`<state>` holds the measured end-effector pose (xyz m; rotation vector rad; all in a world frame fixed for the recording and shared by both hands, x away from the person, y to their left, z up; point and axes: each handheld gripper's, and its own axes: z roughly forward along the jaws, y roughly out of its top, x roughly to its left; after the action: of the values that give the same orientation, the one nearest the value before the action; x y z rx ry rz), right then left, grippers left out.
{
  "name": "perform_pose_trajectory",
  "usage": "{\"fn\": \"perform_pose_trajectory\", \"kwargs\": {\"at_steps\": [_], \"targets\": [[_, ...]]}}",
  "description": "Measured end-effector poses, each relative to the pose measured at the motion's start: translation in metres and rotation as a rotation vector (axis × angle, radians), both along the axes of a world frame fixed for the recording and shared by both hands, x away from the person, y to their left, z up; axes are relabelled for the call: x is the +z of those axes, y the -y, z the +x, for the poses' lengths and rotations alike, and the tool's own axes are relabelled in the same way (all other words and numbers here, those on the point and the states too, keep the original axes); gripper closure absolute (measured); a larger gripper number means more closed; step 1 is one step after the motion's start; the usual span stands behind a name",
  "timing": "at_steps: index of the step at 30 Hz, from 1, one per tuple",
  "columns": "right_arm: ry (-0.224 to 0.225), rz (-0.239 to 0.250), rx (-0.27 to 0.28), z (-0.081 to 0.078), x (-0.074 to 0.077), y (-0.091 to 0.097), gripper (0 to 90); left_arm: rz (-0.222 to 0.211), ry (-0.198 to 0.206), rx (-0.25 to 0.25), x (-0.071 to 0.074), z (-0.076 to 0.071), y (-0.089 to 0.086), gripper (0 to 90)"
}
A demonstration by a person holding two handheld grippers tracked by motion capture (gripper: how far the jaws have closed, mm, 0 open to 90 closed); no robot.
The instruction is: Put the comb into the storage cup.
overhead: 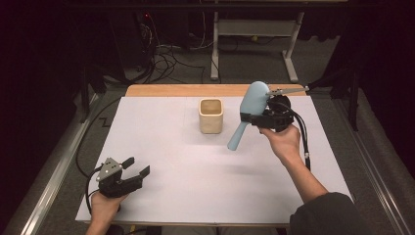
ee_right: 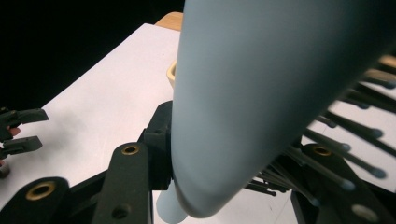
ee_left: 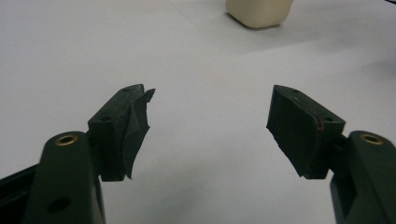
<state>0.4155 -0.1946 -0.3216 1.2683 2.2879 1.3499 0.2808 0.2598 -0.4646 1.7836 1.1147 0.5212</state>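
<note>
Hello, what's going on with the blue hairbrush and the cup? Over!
Right gripper shut on blue hairbrush, held above the table. Left gripper open, holding nothing. Cream cup upright, nothing between it and the brush.

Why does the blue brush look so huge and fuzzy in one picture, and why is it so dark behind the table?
In the right gripper view the hairbrush sits right against the camera, so it blurs; in the high view it looks sharp and small, and the lit table glows against an unlit room.
</note>
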Motion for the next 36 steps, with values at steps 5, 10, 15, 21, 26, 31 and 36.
{"fn": "perform_pose_trajectory", "kwargs": {"at_steps": [5,10,15,21,26,31,36], "targets": [[0.007,0.002,-0.003,0.005,0.004,-0.004,55.4,-0.003,-0.001,0.003,0.000,0.000,-0.001,29.7],[0.015,0.000,-0.004,0.012,0.009,-0.009,55.4,0.004,0.000,0.003,0.000,0.000,-0.001,29.8],[0.017,0.003,-0.008,0.017,0.012,-0.013,55.4,0.005,-0.001,0.005,-0.001,0.000,-0.001,29.9],[0.018,0.005,-0.014,0.023,0.016,-0.015,55.4,0.012,-0.004,0.004,-0.001,0.001,0.000,30.0],[0.022,0.002,-0.016,0.026,0.020,-0.018,55.4,0.010,0.000,0.004,-0.001,0.001,0.000,30.1],[0.024,0.004,-0.014,0.030,0.025,-0.021,55.4,0.007,-0.002,0.005,-0.001,0.001,-0.001,30.0],[0.027,0.000,-0.017,0.034,0.028,-0.025,55.5,0.003,-0.005,0.003,-0.001,0.001,-0.001,30.0]]}}
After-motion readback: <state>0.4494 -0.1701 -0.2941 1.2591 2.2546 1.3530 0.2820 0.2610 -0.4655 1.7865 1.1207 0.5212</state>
